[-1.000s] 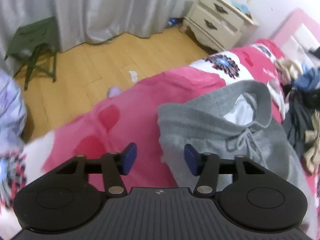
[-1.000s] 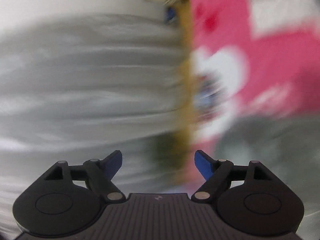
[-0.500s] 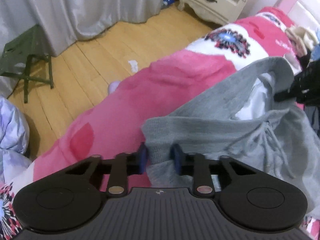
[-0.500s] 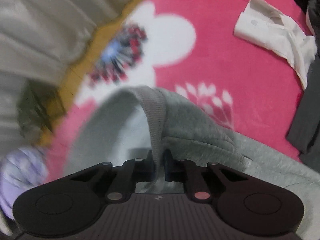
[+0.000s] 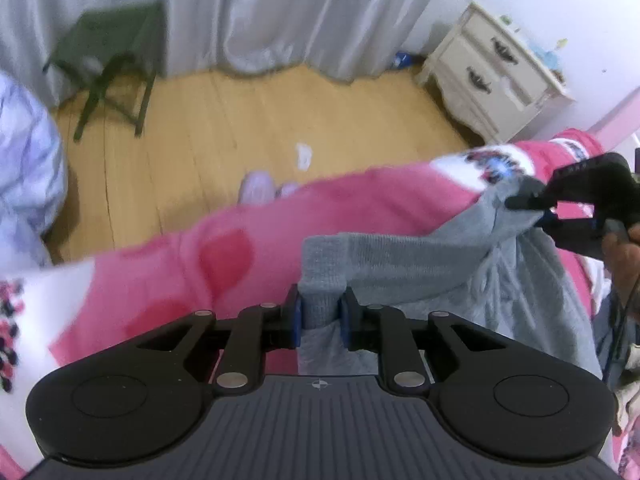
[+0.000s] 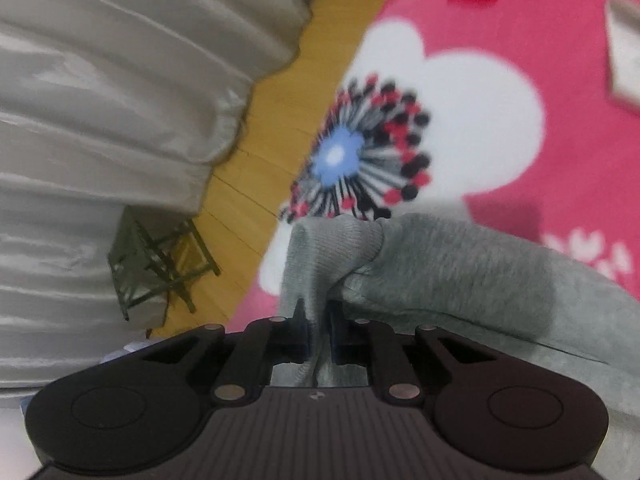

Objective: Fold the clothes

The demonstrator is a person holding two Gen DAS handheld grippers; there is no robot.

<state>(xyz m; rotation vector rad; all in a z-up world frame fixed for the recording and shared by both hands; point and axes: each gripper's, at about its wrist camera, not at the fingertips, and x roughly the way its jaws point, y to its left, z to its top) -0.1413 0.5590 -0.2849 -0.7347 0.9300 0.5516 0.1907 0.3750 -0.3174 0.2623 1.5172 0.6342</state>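
Observation:
A grey garment (image 5: 420,264) with a ribbed band lies on a pink flowered bedspread (image 5: 360,208). My left gripper (image 5: 320,312) pinches one end of the band between its blue pads, and its jaws are easing open. In the left wrist view my right gripper (image 5: 528,208) holds the other end at the right edge, so the band is stretched between them. In the right wrist view the right gripper (image 6: 319,320) has a bunched fold of the grey garment (image 6: 440,264) between its pads, its jaws also opening slightly, above the bedspread (image 6: 560,180).
Beyond the bed's edge is a wooden floor (image 5: 240,120) with a green stool (image 5: 108,52), grey curtains (image 5: 280,12), a cream nightstand (image 5: 492,76) and slippers (image 5: 256,188). A pale quilt (image 5: 24,168) sits at the left. A folded white shirt (image 6: 624,52) lies on the bed.
A second ago both grippers were open and off the garment. Each has since closed on the ribbed band, and the band is now lifted and pulled taut between them.

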